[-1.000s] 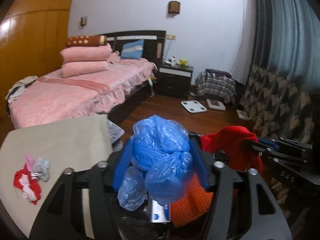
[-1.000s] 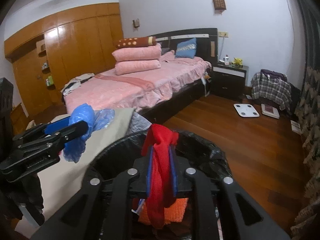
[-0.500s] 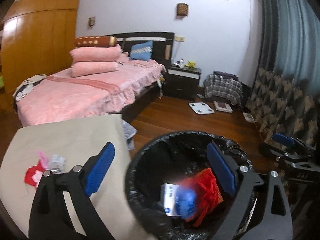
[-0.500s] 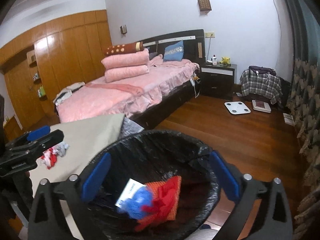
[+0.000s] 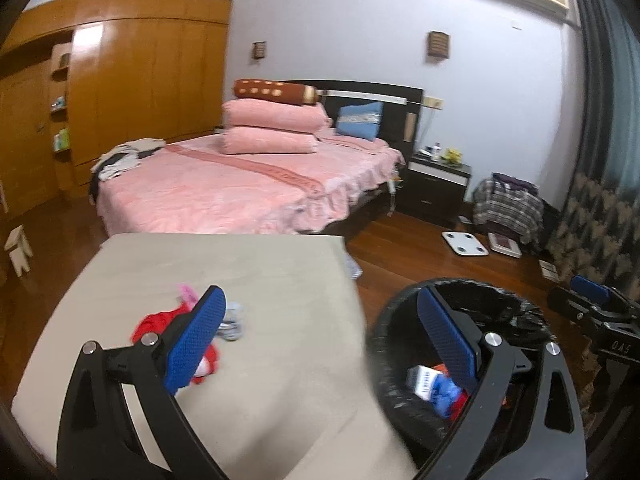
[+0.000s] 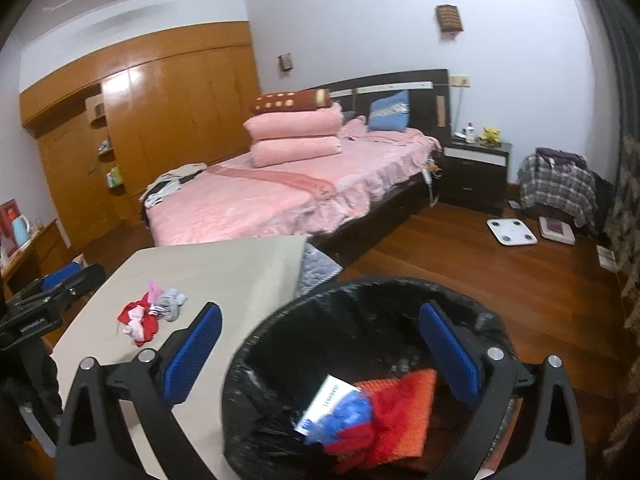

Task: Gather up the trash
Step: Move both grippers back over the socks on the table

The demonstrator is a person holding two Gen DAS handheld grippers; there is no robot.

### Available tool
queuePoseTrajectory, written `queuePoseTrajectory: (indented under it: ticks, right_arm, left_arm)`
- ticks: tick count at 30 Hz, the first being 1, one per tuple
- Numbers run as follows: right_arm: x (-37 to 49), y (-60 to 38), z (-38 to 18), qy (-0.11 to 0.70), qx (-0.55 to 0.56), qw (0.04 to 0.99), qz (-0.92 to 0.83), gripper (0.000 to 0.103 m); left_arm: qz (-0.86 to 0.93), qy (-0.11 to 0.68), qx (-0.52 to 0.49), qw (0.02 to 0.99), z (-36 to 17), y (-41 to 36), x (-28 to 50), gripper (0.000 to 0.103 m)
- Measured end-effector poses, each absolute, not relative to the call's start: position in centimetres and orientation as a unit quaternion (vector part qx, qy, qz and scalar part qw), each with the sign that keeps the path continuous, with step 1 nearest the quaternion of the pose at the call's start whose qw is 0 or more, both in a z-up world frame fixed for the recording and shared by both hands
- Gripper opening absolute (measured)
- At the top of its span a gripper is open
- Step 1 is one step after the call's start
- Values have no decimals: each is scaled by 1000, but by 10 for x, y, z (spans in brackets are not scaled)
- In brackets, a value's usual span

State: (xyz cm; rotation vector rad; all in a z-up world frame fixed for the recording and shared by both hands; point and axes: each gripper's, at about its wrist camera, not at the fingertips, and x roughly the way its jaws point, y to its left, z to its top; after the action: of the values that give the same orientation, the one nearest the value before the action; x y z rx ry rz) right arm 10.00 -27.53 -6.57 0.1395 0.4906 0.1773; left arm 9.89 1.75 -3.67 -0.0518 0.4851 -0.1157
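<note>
Standing wide apart, the blue pads of the right tool [image 6: 316, 350] hold nothing and hang over the trash bin [image 6: 280, 332]. The left tool [image 5: 320, 344] is opening, almost fully spread, with nothing between its pads; one pad sits over the tabletop [image 5: 248, 280], the other over the bin's rim.

The beige tabletop carries a small heap of trash [image 6: 150, 314], red, pink and grey scraps bunched together, near its middle and well apart from the bin. The bin, lined with a black bag, stands just beside the tabletop's edge on the wooden floor [image 6: 500, 280]. Inside it lie a blue plastic wad [image 6: 344, 416], red cloth [image 6: 384, 412], an orange piece [image 6: 416, 392] and a white printed packet [image 6: 326, 398].

Farther off is a bed [image 5: 224, 192] with a pink cover and stacked pink pillows, then a dark nightstand [image 5: 438, 182], a white scale [image 5: 465, 243] on the floor, and a wooden wardrobe [image 5: 140, 88] along the wall.
</note>
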Motion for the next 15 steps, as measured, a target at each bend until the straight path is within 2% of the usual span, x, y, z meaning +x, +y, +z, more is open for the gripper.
queuePoseTrajectory:
  ticks: [15]
  right_arm:
    - [143, -156, -76, 235, 42, 958, 160, 97]
  left_arm:
    - [40, 241, -36, 969, -49, 112, 95, 94]
